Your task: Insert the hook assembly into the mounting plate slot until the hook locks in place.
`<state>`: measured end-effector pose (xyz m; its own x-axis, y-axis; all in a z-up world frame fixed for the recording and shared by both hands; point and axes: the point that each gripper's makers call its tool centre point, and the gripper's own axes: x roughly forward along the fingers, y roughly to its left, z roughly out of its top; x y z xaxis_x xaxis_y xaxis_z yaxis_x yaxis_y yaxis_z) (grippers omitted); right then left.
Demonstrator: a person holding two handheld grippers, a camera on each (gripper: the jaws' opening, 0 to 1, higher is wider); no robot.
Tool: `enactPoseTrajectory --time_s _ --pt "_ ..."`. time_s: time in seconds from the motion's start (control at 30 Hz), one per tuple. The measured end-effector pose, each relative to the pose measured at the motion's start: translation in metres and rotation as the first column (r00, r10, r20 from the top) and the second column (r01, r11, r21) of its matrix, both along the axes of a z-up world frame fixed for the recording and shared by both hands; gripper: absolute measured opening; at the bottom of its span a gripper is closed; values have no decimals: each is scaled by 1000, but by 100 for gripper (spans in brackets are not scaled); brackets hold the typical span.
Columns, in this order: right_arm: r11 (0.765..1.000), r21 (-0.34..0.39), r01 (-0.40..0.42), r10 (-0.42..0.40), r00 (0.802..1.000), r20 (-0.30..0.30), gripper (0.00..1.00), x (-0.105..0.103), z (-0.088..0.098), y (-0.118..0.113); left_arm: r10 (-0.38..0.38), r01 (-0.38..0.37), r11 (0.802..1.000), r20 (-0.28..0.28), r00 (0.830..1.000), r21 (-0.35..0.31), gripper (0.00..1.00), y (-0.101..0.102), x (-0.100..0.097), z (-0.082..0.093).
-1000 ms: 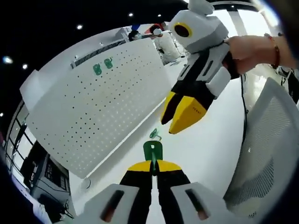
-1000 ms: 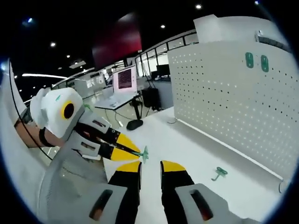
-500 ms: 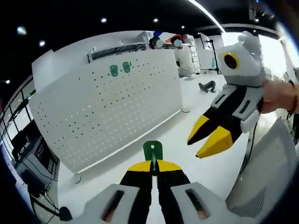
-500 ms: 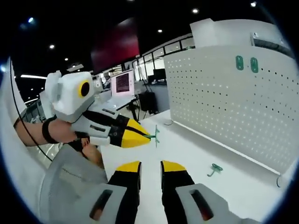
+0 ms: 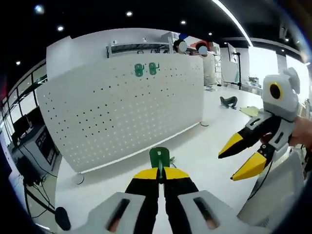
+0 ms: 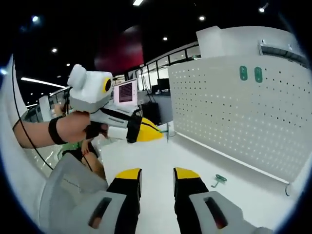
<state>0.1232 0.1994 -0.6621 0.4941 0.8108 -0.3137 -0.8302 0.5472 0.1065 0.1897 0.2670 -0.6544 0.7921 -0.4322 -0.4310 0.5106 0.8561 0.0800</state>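
Jaws of left gripper (image 5: pixel 160 171) pinch green hook (image 5: pixel 159 157).

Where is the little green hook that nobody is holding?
In the right gripper view, the loose green hook lies on the white table, right of centre, before the pegboard.

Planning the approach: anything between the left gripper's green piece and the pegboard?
In the left gripper view, only bare white table lies between the green piece and the pegboard.
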Motion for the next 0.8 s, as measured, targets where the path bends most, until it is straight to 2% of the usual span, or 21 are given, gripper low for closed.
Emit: enactPoseTrajectory --time_s 0.23,0.37,0.8 --pt "1000 11 20 -20 998 53 36 -3 4 -5 52 -53 997 -18 998 -53 2 4 17 11" --pt "1000 8 14 -14 999 39 36 -5 1 -5 88 -90 991 -24 996 -95 2 6 28 20" --pt "999 27 38 -39 998 40 36 -5 0 -11 153 -156 978 -33 988 -138 2 7 63 41"
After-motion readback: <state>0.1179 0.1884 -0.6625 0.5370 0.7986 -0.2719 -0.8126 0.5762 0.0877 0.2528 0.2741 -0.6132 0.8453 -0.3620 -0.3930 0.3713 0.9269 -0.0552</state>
